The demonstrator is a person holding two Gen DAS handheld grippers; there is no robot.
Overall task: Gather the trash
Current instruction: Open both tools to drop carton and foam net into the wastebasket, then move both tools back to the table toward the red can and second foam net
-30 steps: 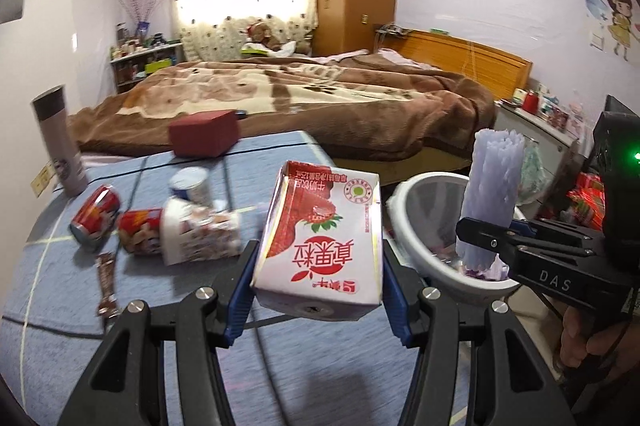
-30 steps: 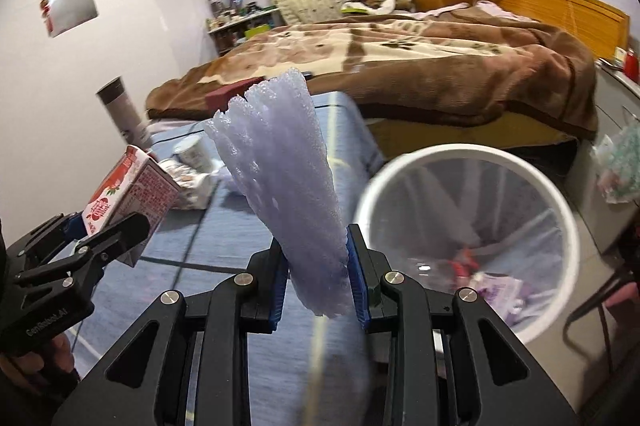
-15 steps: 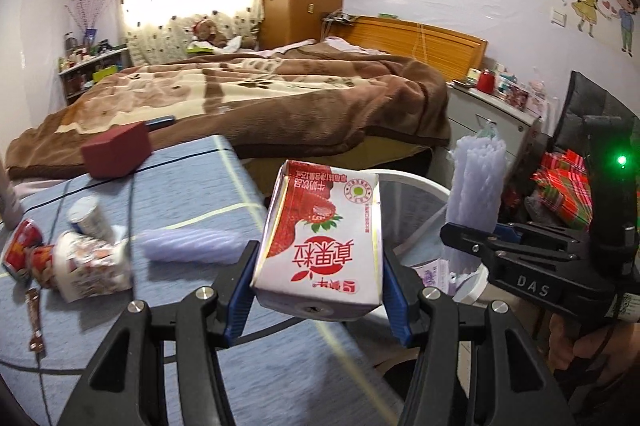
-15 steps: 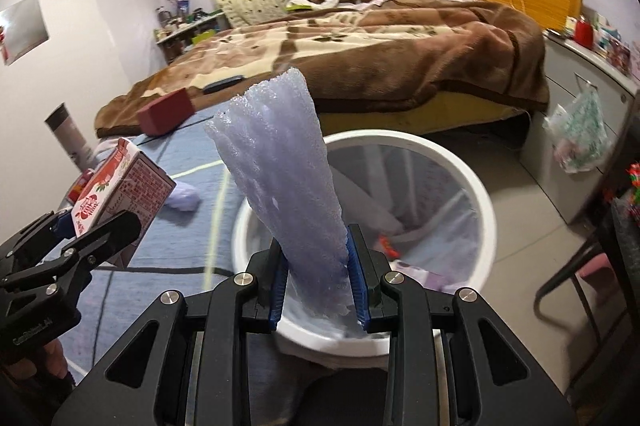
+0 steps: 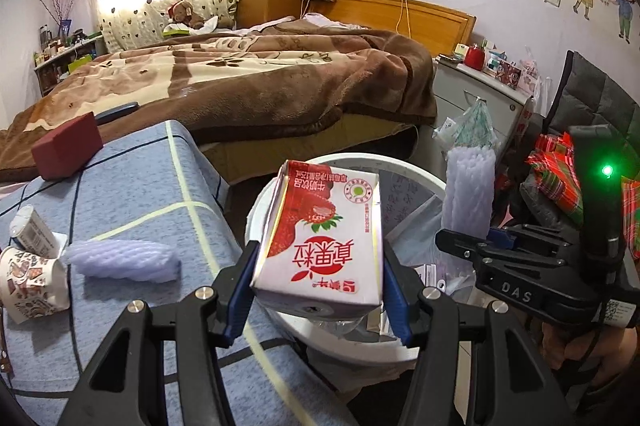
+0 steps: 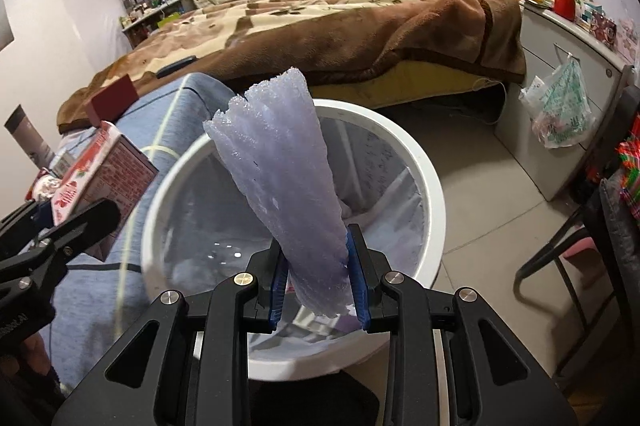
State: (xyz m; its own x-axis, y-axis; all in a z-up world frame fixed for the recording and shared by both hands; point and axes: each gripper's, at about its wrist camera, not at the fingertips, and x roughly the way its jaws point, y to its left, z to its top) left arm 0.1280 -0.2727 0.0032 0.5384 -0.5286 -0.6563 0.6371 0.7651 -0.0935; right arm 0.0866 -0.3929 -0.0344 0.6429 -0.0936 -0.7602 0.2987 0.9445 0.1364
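Left gripper point(image 5: 318, 290) clamps the light, crushable milk carton point(image 5: 320, 246) by its sides; right gripper point(image 6: 319, 286) pinches the soft foam sleeve point(image 6: 286, 182) at its base

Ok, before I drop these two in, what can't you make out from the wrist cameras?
- Left wrist view: bin contents mostly hidden behind the milk carton in the left gripper.
- Right wrist view: bin floor partly blocked by the foam sleeve in the right gripper; the liner blurs the rest.
- Left wrist view: paper cup cut off by the fisheye edge.
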